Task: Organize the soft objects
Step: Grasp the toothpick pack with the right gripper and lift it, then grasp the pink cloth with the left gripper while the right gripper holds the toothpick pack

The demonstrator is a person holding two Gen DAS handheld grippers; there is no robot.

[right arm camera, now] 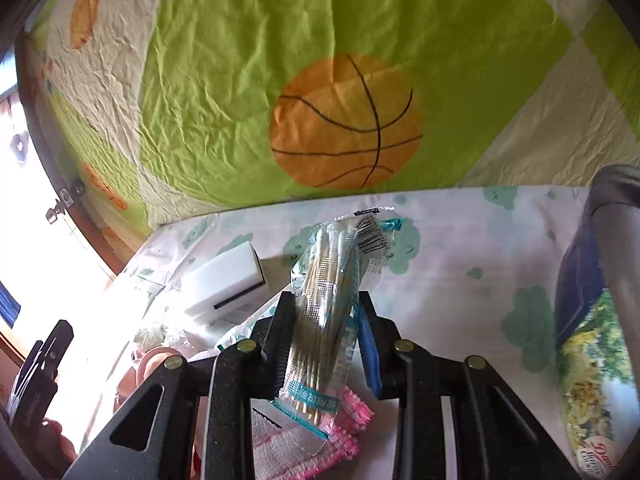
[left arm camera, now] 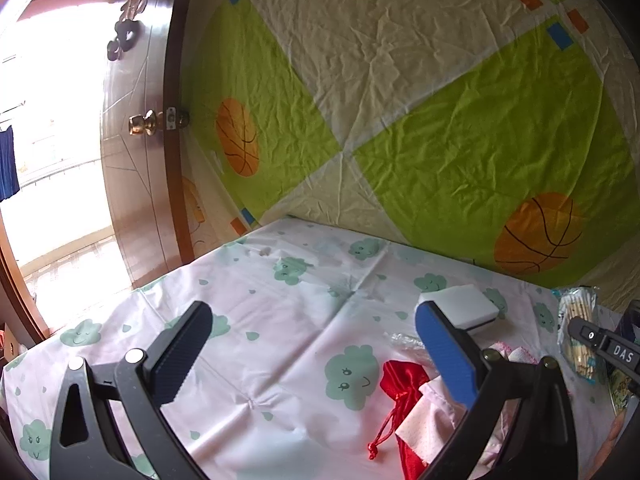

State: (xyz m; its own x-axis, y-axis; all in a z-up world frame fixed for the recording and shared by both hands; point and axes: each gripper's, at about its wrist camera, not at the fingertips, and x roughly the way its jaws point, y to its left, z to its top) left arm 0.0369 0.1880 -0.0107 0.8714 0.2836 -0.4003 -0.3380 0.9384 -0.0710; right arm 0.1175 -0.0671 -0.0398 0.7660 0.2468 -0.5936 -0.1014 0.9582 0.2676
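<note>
So everything sits on a table covered with a pale cloth [left arm camera: 280, 340] printed with little green clouds, and I'll use the white sponge block [left arm camera: 460, 304] as my reference point.

Far left of the sponge, past the table edge, there's a brown wooden door [left arm camera: 136, 160] with a brass knob [left arm camera: 140, 124], bright daylight beyond it. Behind the sponge hangs a green and cream sheet with basketballs [left arm camera: 440, 100] on it.

The left gripper [left arm camera: 316, 356] hangs over the cloth to the left of the sponge, fingers spread wide with nothing between them. Its right finger has a blue pad [left arm camera: 444, 352] that sits just in front of the sponge in the left wrist view.

In front of the sponge, toward the camera, there's a red satin drawstring pouch [left arm camera: 400, 384] with a pale pink fabric piece [left arm camera: 436, 416] overlapping it. A crinkly bit of clear plastic [left arm camera: 400, 340] lies between the pouch and the sponge.

Right of the sponge, the right gripper [right arm camera: 324, 336] is pinching a plastic pack of cotton swabs [right arm camera: 332, 280], fingers closed on its lower half, the pack sticking out forward and tilted. Under it, nearer the camera than the sponge, lies a white cloth with pink edging [right arm camera: 312, 440].

Furthest right of the sponge there's a blue container with a printed picture [right arm camera: 588, 340] on its side; can't tell exactly what it is.
</note>
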